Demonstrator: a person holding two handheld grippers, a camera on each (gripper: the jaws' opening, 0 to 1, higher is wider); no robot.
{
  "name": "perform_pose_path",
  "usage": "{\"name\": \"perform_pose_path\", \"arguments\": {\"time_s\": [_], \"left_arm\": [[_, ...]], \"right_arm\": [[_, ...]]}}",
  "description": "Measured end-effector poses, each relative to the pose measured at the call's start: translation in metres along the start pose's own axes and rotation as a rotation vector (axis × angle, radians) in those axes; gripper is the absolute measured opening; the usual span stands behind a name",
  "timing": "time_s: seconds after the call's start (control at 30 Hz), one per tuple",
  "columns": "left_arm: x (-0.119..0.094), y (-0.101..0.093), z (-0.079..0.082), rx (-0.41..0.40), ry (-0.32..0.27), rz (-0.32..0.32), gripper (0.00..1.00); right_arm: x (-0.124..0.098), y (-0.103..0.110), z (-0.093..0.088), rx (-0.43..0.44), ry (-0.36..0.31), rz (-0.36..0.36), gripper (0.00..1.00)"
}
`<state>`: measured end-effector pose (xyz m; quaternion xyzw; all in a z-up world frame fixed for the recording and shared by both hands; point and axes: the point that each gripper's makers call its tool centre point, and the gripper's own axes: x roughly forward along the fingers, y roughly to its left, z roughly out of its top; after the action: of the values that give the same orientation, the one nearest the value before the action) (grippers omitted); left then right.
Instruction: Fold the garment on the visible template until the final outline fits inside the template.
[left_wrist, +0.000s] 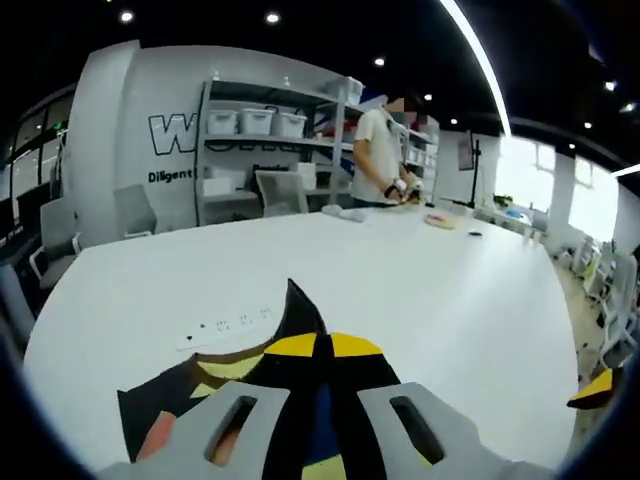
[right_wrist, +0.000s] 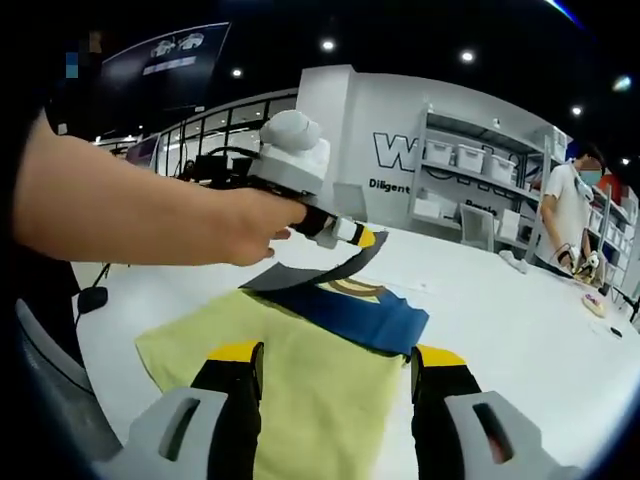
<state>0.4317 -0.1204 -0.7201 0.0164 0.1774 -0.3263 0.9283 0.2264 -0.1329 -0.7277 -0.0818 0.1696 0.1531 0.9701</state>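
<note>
A yellow garment (right_wrist: 300, 385) with a blue panel (right_wrist: 375, 318) lies spread on the white table (right_wrist: 520, 330), partly over a dark sheet (right_wrist: 262, 280). My right gripper (right_wrist: 338, 352) hovers open over the yellow cloth, its black, yellow-tipped fingers (right_wrist: 236, 352) wide apart. A hand holds my left gripper (right_wrist: 362, 240) beyond it, shut on a dark edge of the garment (right_wrist: 335, 272) and lifting it. In the left gripper view, that gripper (left_wrist: 321, 346) has its jaws together with dark cloth (left_wrist: 301, 310) standing up between them. Black and orange fabric (left_wrist: 155, 410) trails to the left.
Sockets (left_wrist: 230, 323) are set into the table (left_wrist: 450, 290) just past the cloth. A person (left_wrist: 380, 155) (right_wrist: 565, 215) works at the far end beside small items. Shelves with white bins (left_wrist: 255, 122) line the wall, and chairs (left_wrist: 55, 235) stand left.
</note>
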Motion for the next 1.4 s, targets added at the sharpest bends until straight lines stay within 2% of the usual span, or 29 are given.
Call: {"name": "perform_pose_path", "arguments": {"time_s": [0.33, 0.67, 1.07, 1.4], "left_arm": [[0.016, -0.009, -0.024, 0.002, 0.052, -0.02, 0.0], [0.037, -0.029, -0.056, 0.011, 0.109, -0.058, 0.0], [0.053, -0.041, -0.091, 0.02, 0.187, -0.078, 0.0], [0.058, -0.05, -0.108, 0.025, 0.226, -0.105, 0.0]], "right_arm": [[0.002, -0.001, -0.001, 0.01, 0.005, 0.002, 0.56], [0.004, -0.001, -0.006, 0.02, 0.027, 0.009, 0.56], [0.005, 0.0, -0.008, 0.035, 0.042, 0.016, 0.55], [0.006, 0.002, -0.01, 0.032, 0.052, 0.023, 0.55]]}}
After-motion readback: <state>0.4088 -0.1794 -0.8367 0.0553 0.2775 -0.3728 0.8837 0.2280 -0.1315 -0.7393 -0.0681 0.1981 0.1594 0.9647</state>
